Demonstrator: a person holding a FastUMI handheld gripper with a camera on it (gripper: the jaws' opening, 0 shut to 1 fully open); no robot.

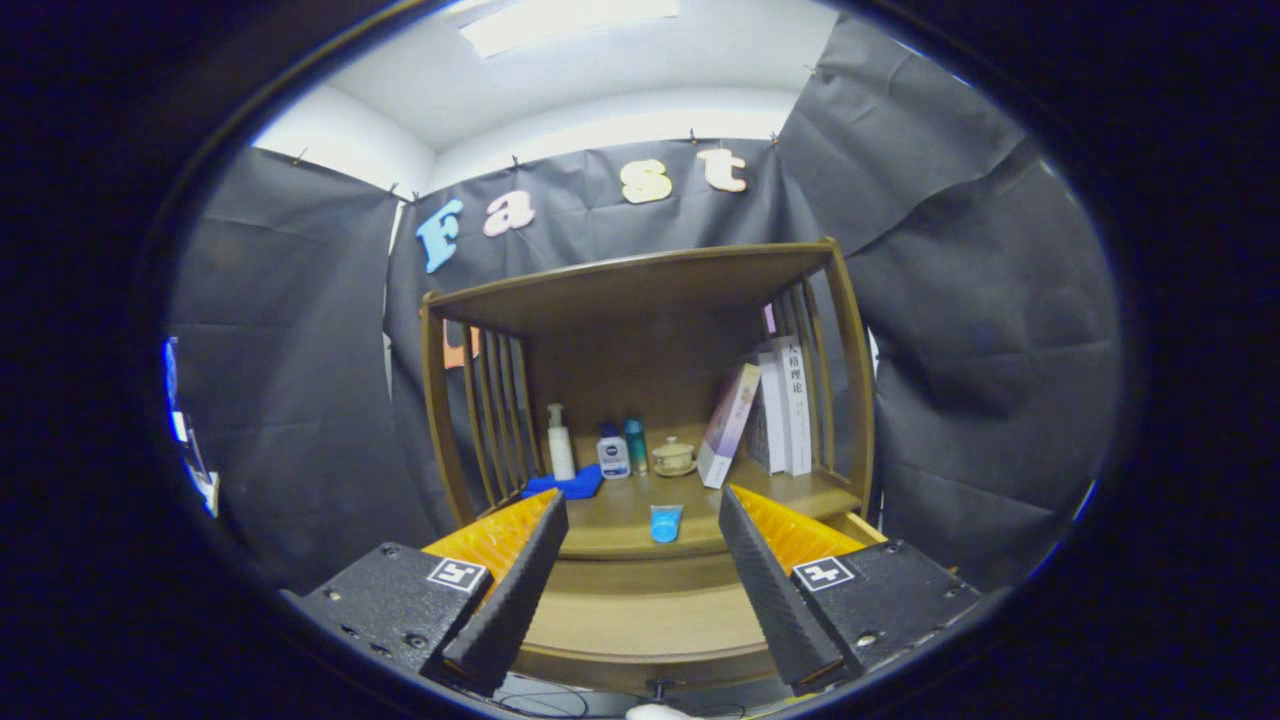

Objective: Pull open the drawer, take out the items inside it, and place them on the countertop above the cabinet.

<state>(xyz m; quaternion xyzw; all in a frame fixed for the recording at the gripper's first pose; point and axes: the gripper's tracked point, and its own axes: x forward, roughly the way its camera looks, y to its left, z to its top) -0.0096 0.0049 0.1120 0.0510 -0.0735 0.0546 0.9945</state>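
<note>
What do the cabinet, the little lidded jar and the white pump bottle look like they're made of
The cabinet looks like brown wood with a smooth satin finish; its side slats and faint grain suggest that. The lidded jar seems glazed ceramic, cream and slightly shiny, though it is small here. The pump bottle looks like opaque white plastic. The hand-held gripper hangs open before the cabinet, holding nothing.

A: What lies in the open drawer point(640, 620)?
B: Cannot tell; the claw point(640, 515) fingers, spread wide, cover both its sides.
A: The drawer's knob point(658, 688)?
B: Barely visible at the bottom.
A: The small blue thing point(665, 522) on the surface point(620, 520)?
B: Too small to identify.
</note>
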